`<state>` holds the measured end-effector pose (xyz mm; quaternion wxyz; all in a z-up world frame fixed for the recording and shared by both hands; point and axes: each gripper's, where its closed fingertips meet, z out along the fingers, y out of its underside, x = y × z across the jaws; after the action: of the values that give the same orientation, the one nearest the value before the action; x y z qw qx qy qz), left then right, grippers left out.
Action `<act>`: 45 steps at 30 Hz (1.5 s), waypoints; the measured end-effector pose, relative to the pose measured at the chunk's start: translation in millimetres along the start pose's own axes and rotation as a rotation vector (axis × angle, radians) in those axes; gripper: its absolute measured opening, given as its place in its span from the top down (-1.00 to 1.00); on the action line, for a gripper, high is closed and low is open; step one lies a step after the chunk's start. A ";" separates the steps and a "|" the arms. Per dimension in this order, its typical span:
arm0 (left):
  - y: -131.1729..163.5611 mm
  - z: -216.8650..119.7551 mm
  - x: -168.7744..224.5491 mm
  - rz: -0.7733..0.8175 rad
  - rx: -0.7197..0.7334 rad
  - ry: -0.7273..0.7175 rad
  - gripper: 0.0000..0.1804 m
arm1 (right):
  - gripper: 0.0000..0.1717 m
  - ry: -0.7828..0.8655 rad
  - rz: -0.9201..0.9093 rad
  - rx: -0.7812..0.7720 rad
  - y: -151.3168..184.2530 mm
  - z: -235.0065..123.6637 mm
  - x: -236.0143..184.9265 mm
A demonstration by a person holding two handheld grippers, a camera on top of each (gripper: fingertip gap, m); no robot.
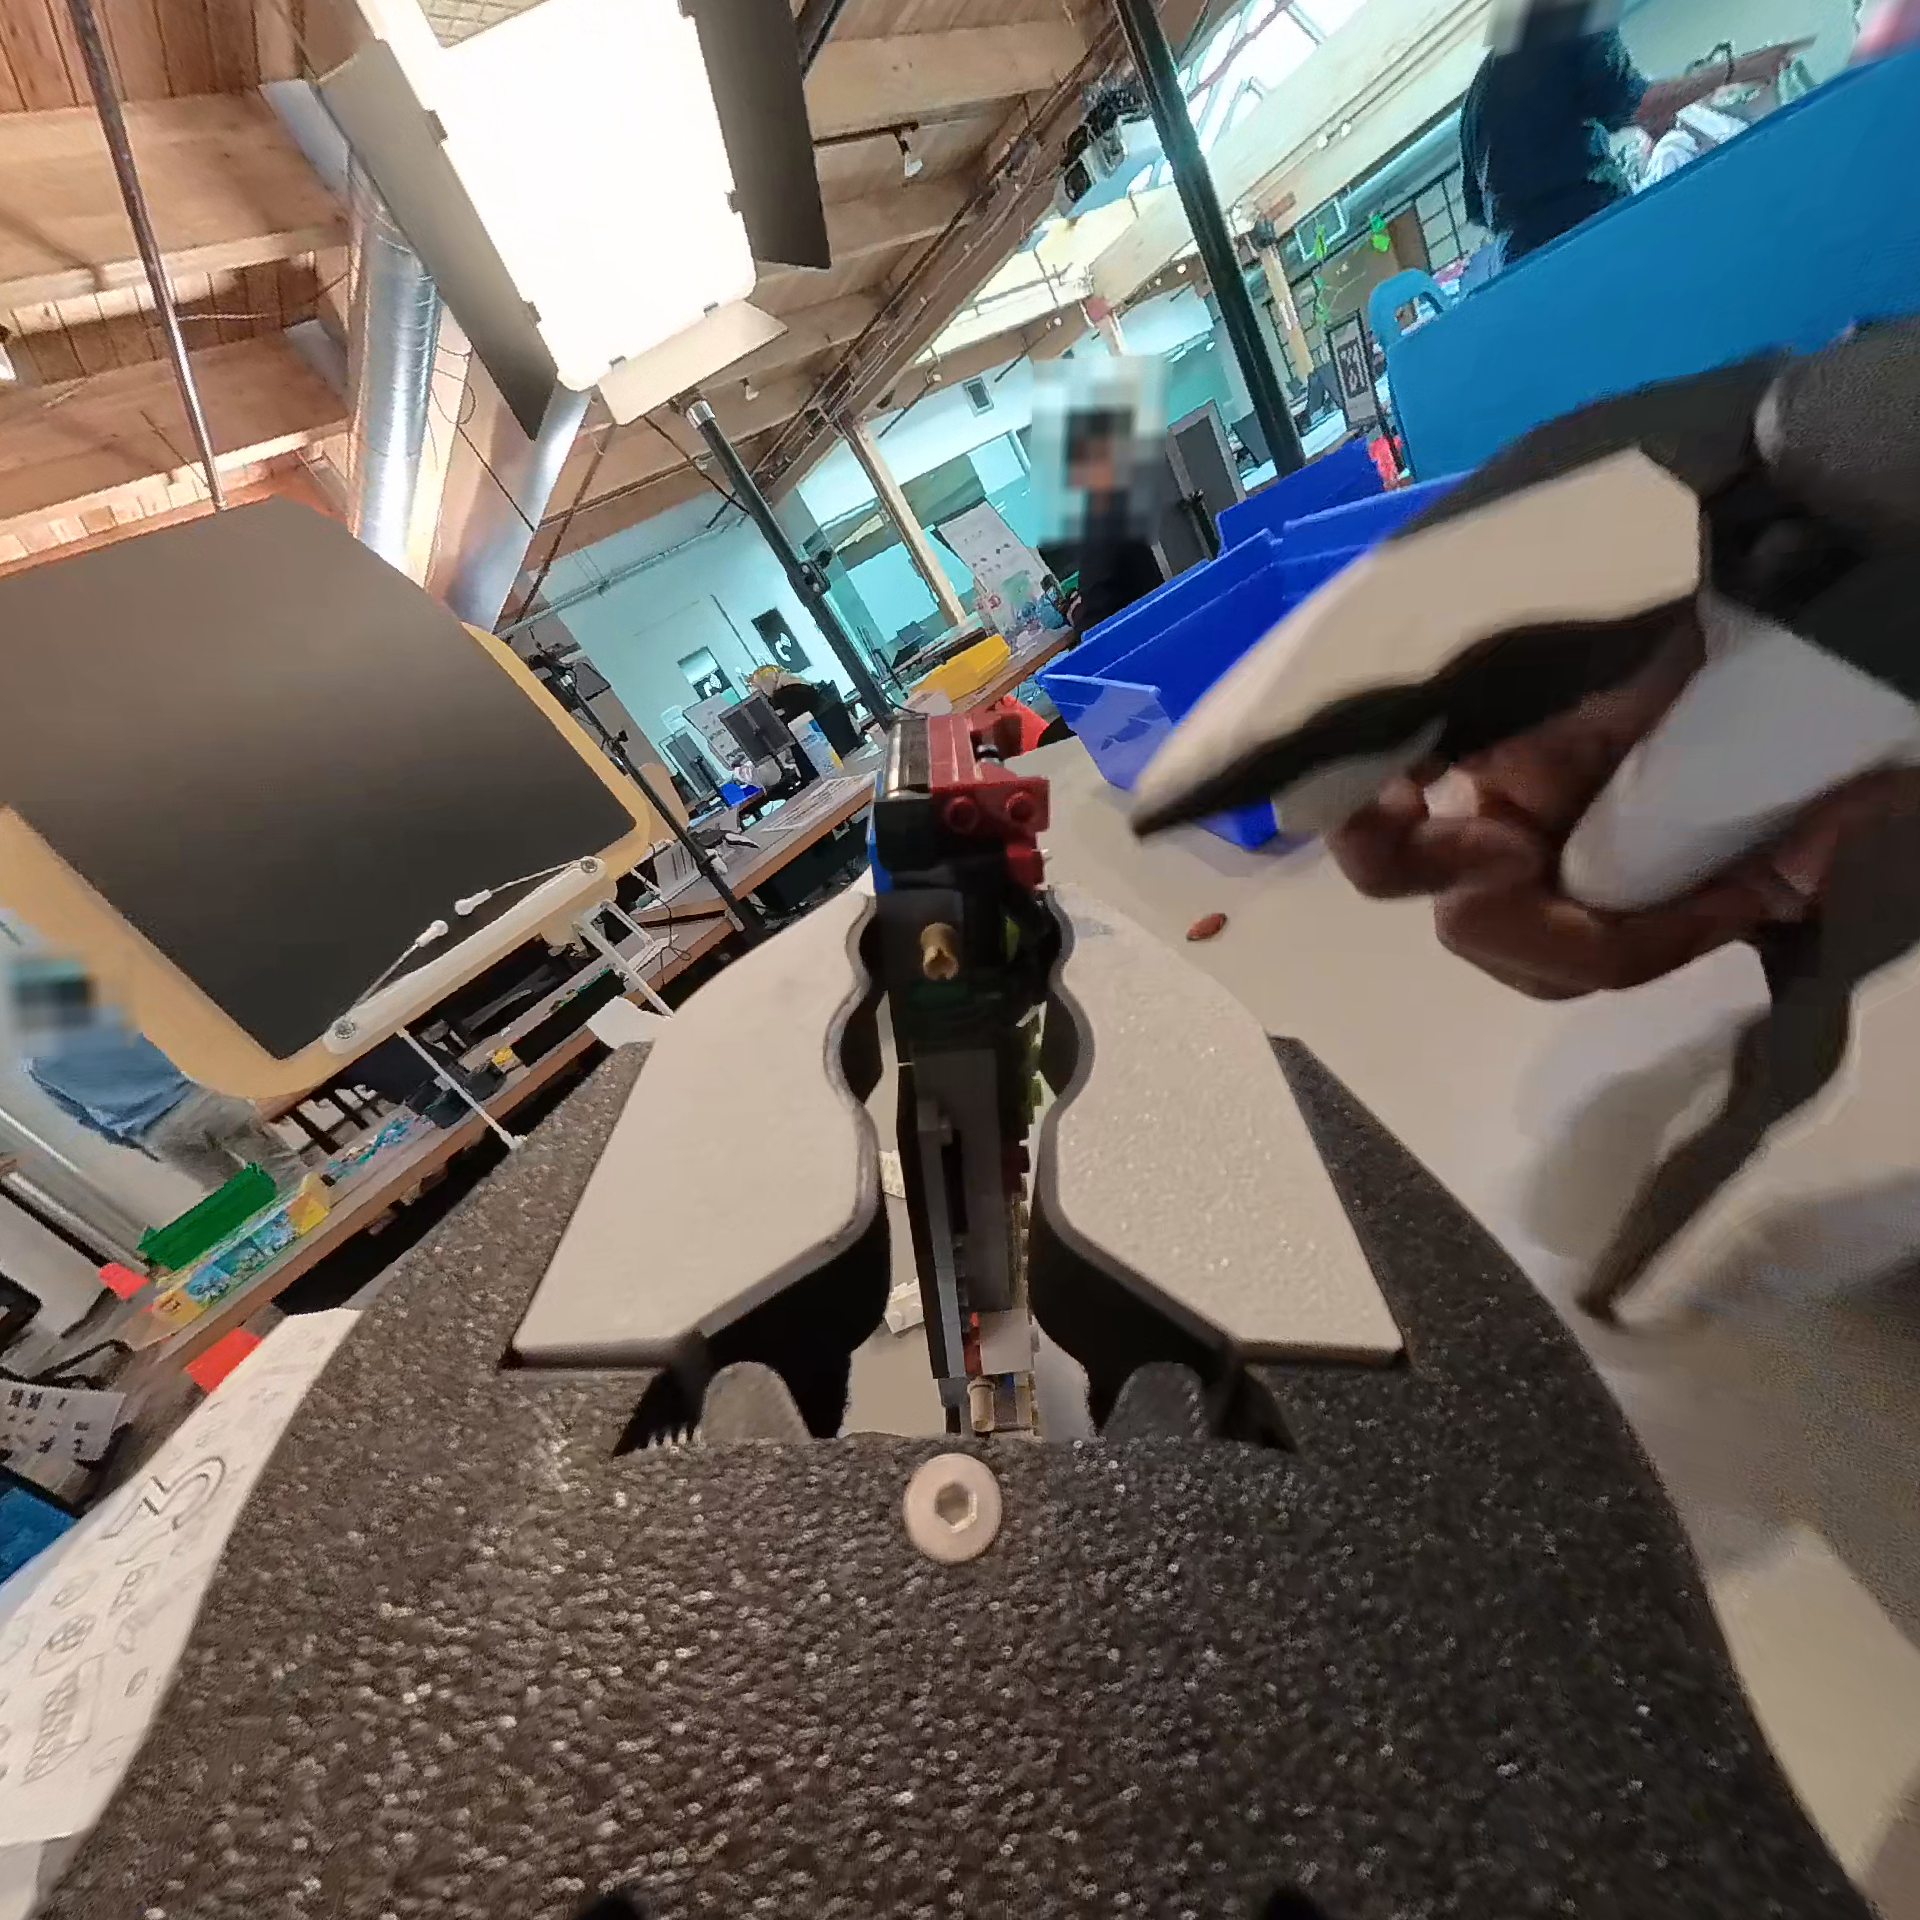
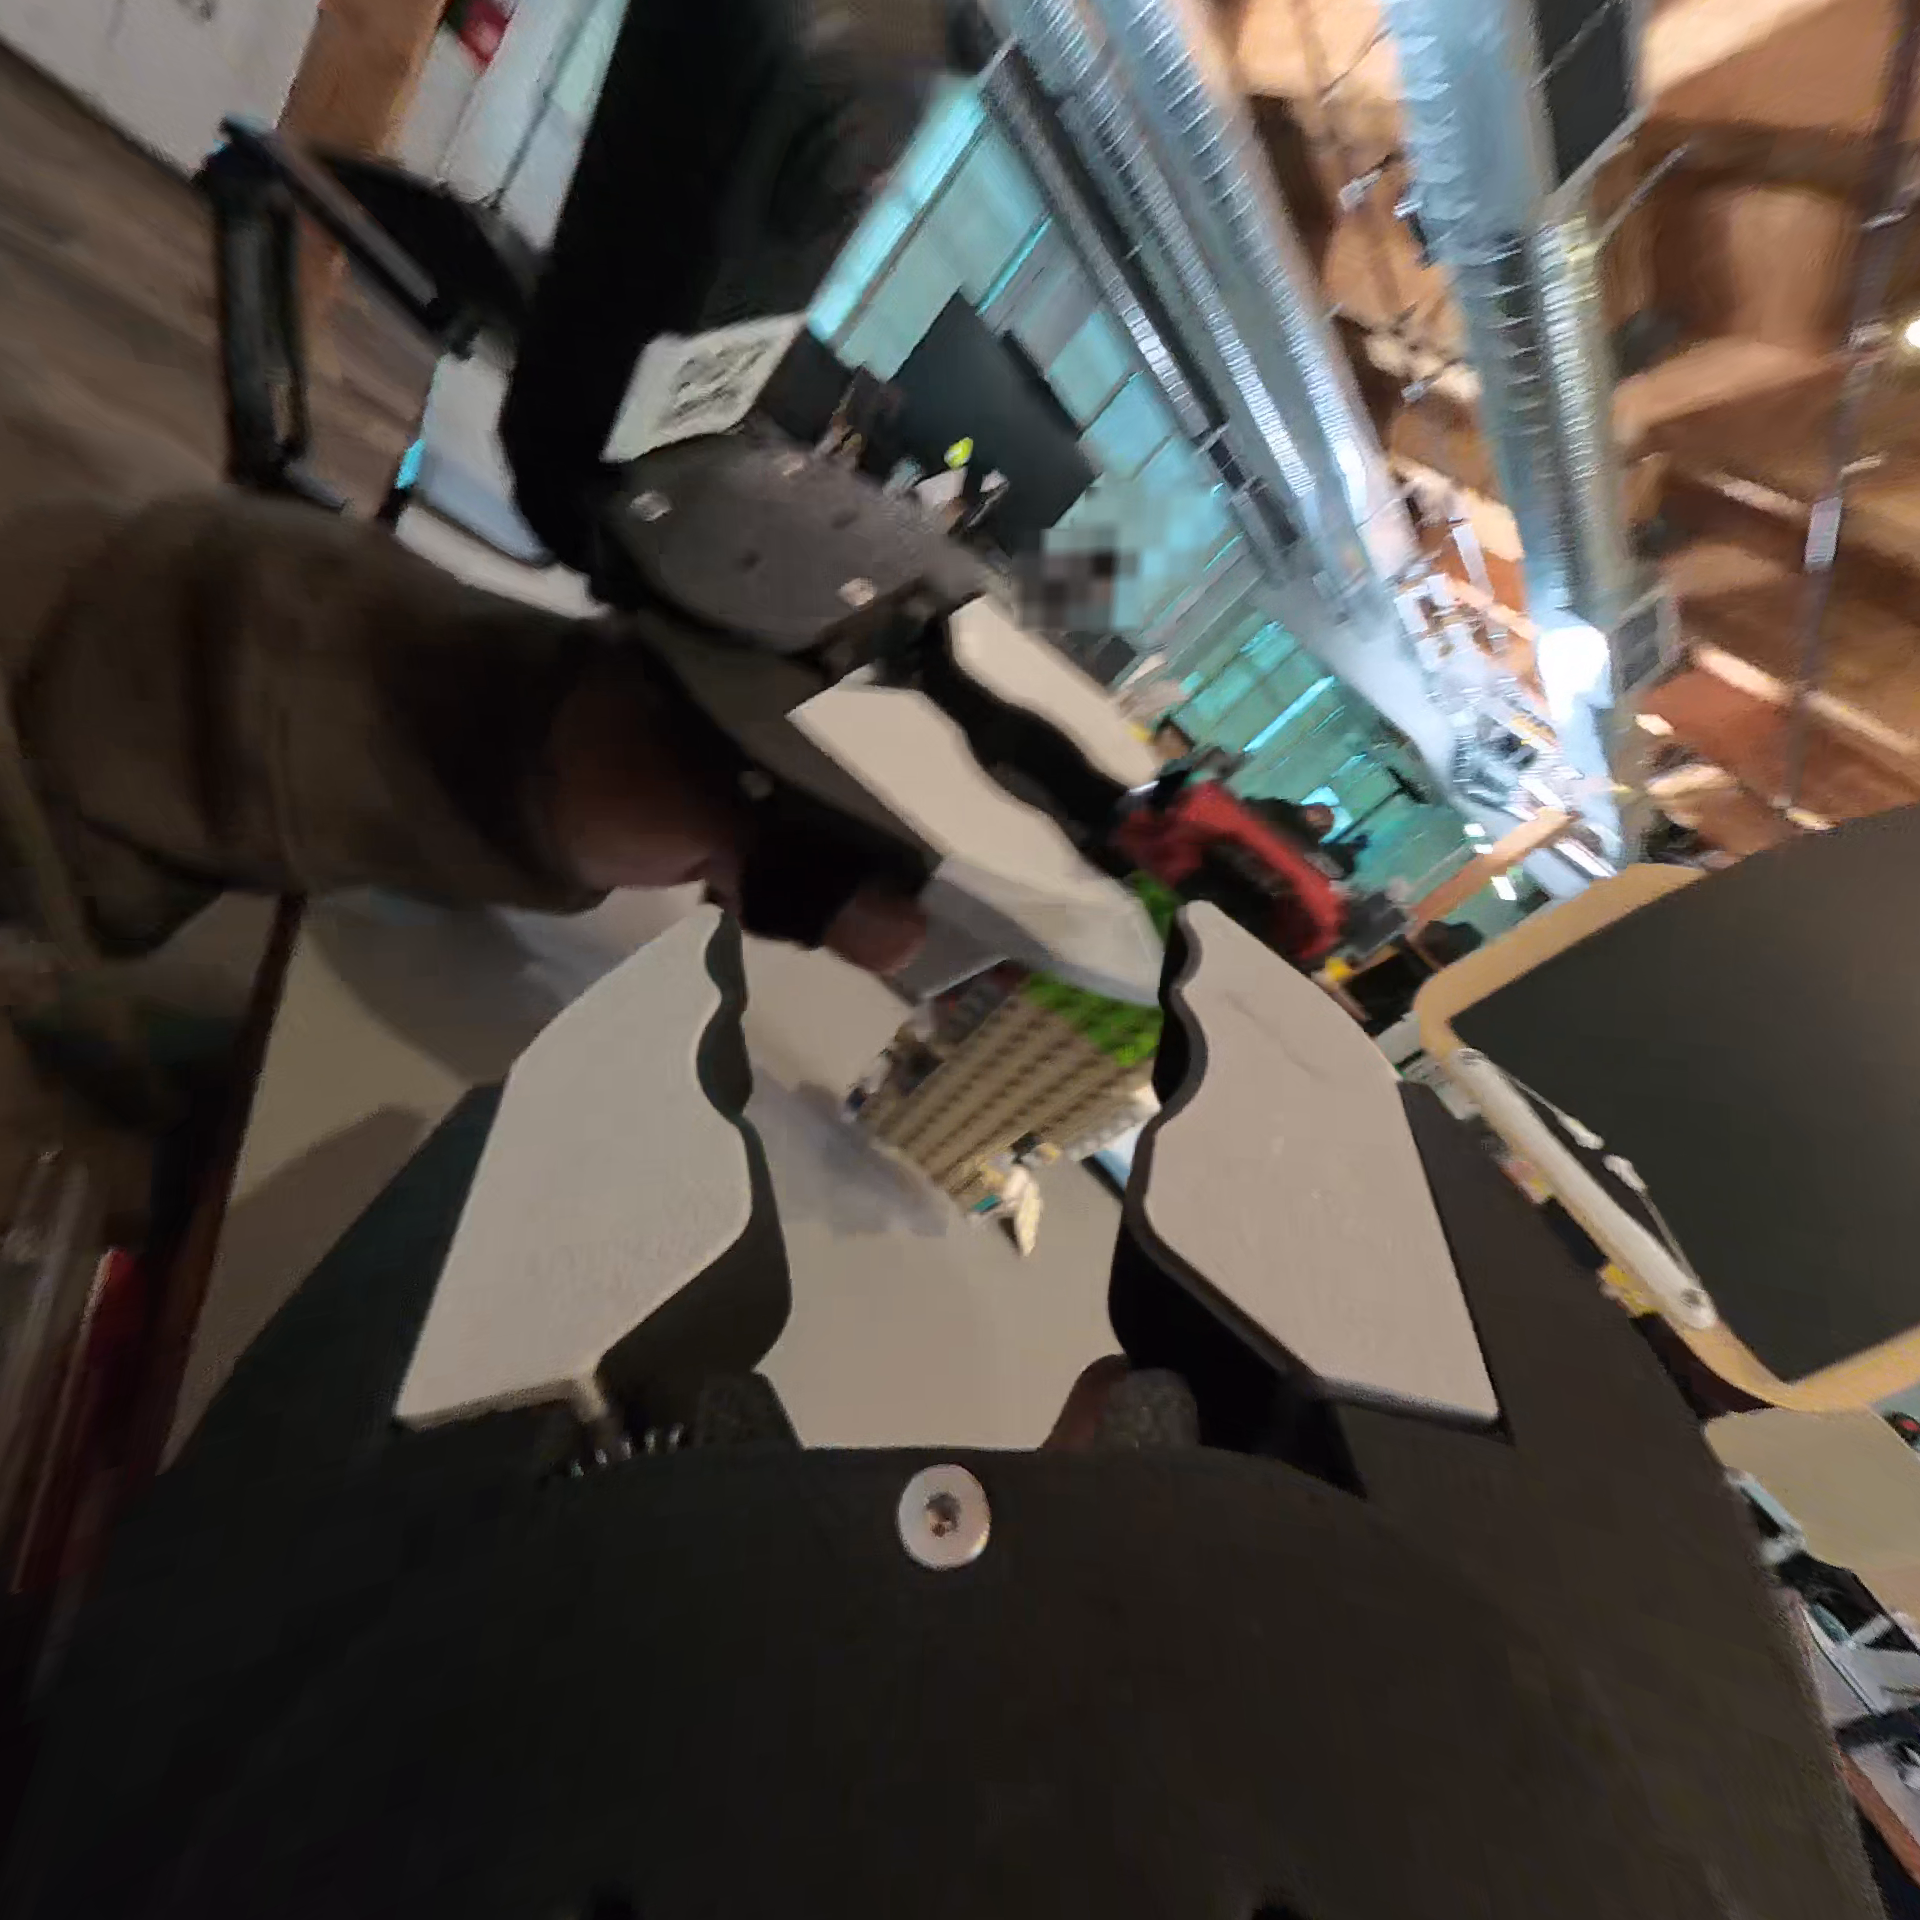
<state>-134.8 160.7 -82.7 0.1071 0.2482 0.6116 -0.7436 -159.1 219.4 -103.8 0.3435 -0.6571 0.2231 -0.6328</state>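
left wrist view: the left gripper (image 1: 961, 997) is clenched on a toy-brick model (image 1: 961, 852), a tall thin build of black, dark red, blue and grey bricks with a small tan peg on its side. both grey fingers (image 1: 748, 1122) press against its flanks, and the model stands upright between them, its red top rising past the fingertips. behind it lies a grey table (image 1: 1299, 997) with a small brown piece (image 1: 1207, 924) on it, and blue bins (image 1: 1174, 665) stand at the far edge. to the right, the right gripper (image 1: 1455, 665) comes in blurred, held by a hand (image 1: 1579, 894), its fingers spread apart with nothing between them (they are well above the table). a black board with a pale wooden rim (image 1: 281, 748) stands at the left, and a printed paper sheet (image 1: 135, 1558) lies at the lower left.

in the right wrist view the right gripper (image 2: 951, 966) is released, and only table shows between its fingers (image 2: 623, 1143). just beyond its tips is the left gripper (image 2: 1039, 831) holding the same model, whose tan and green studded face (image 2: 1039, 1060) points this way. a sleeve (image 2: 291, 707) reaches in from the left.
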 end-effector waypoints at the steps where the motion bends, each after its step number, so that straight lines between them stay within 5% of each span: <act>1: 0.1 0.8 2.7 0.021 -0.003 0.003 0.71 | 0.11 0.058 0.012 0.015 -2.4 -2.1 10.4; 9: 1.5 2.4 10.5 0.084 -0.017 0.017 0.70 | 0.28 0.227 -0.040 0.008 -2.1 -9.0 35.5; 21: 8.3 0.9 16.5 0.206 -0.052 0.034 0.70 | 0.21 0.078 -0.153 -0.046 5.1 -5.4 10.4; 45: 31.0 2.2 35.1 0.351 -0.179 0.087 0.70 | 0.21 0.035 -0.264 -0.203 34.7 -13.0 -12.0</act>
<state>-151.0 156.5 -126.6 0.2302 0.3725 0.6266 -0.6447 -168.2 202.9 -137.9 0.1855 -0.7009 0.2035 -0.6580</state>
